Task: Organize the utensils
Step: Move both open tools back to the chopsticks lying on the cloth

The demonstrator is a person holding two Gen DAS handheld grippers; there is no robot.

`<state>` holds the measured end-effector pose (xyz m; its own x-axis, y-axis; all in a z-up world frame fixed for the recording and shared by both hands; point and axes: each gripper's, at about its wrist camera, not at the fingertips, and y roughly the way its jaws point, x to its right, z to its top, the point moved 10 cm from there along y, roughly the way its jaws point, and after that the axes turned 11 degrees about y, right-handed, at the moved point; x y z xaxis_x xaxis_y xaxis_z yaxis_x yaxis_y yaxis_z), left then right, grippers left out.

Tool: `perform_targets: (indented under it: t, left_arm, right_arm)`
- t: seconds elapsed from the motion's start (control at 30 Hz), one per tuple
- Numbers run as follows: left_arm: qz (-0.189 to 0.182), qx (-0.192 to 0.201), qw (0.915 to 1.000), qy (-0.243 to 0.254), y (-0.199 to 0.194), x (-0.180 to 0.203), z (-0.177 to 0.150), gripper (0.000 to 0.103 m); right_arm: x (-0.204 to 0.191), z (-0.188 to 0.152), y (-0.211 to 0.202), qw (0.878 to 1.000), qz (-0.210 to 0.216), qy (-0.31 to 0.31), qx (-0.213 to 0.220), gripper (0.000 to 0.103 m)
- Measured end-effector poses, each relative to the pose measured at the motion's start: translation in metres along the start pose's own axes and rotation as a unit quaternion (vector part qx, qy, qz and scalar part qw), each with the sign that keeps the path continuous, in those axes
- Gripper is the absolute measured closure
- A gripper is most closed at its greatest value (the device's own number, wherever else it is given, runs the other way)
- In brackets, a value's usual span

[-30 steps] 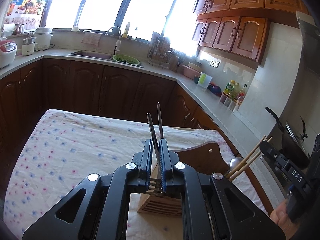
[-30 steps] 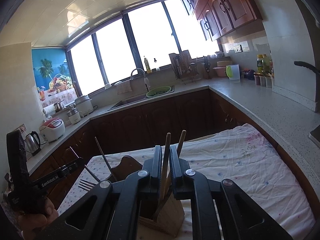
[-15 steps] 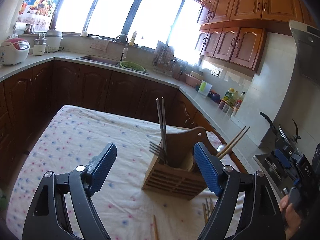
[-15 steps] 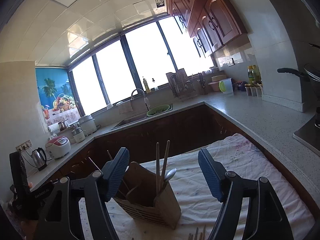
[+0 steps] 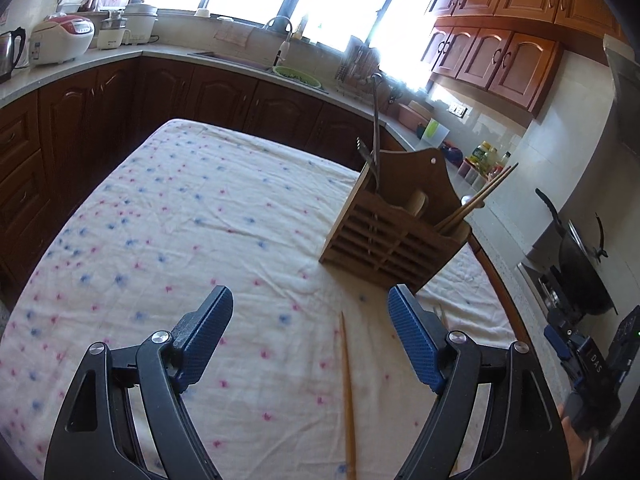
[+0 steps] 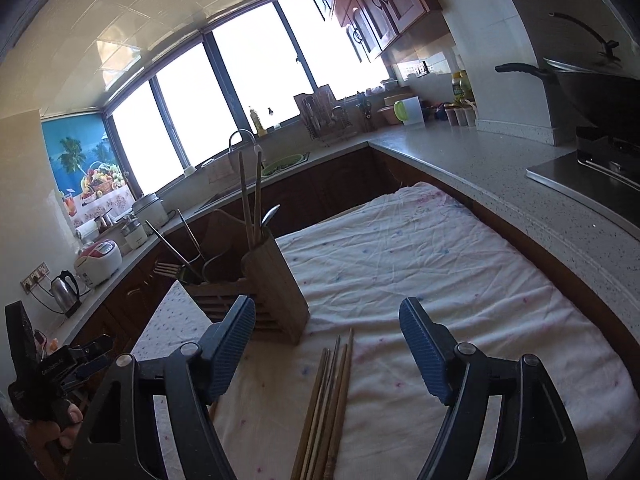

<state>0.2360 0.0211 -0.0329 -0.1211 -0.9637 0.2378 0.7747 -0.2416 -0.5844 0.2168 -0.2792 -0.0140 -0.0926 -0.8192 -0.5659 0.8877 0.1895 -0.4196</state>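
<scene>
A wooden utensil holder (image 5: 394, 236) stands on the cloth-covered table (image 5: 180, 216); it also shows in the right wrist view (image 6: 276, 288). It holds metal chopsticks and a fork (image 5: 368, 152) on one side, and wooden chopsticks (image 5: 476, 200) and a spoon on the other. My left gripper (image 5: 310, 320) is open and empty above the cloth, near a single wooden chopstick (image 5: 347, 392). My right gripper (image 6: 327, 328) is open and empty above a bundle of several wooden chopsticks (image 6: 326, 404) lying on the cloth.
Kitchen counters (image 6: 500, 160) wrap around the table, with a sink (image 5: 240, 62), a rice cooker (image 5: 60, 38), a kettle (image 6: 64, 292) and a wok (image 5: 576, 268) on the stove. The other gripper shows at each view's edge.
Both grippers opened and let go of their chopsticks into the holder. Both have pulled back and tipped down toward the loose chopsticks on the cloth.
</scene>
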Motion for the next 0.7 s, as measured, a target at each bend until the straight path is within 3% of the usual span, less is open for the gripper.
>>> perform_targets:
  t: [0.27, 0.7]
  left_arm:
    - [0.01, -0.04, 0.9991, -0.009, 0.007, -0.004, -0.04, 0.021]
    - [0.015, -0.081, 0.996, 0.033, 0.025, 0.018, -0.065, 0.021]
  right_arm:
    - [0.018, -0.035, 0.004, 0.999, -0.014, 0.002, -0.036, 0.027]
    - [0.028, -0.074, 0.022, 0.996, -0.036, -0.007, -0.087, 0.029]
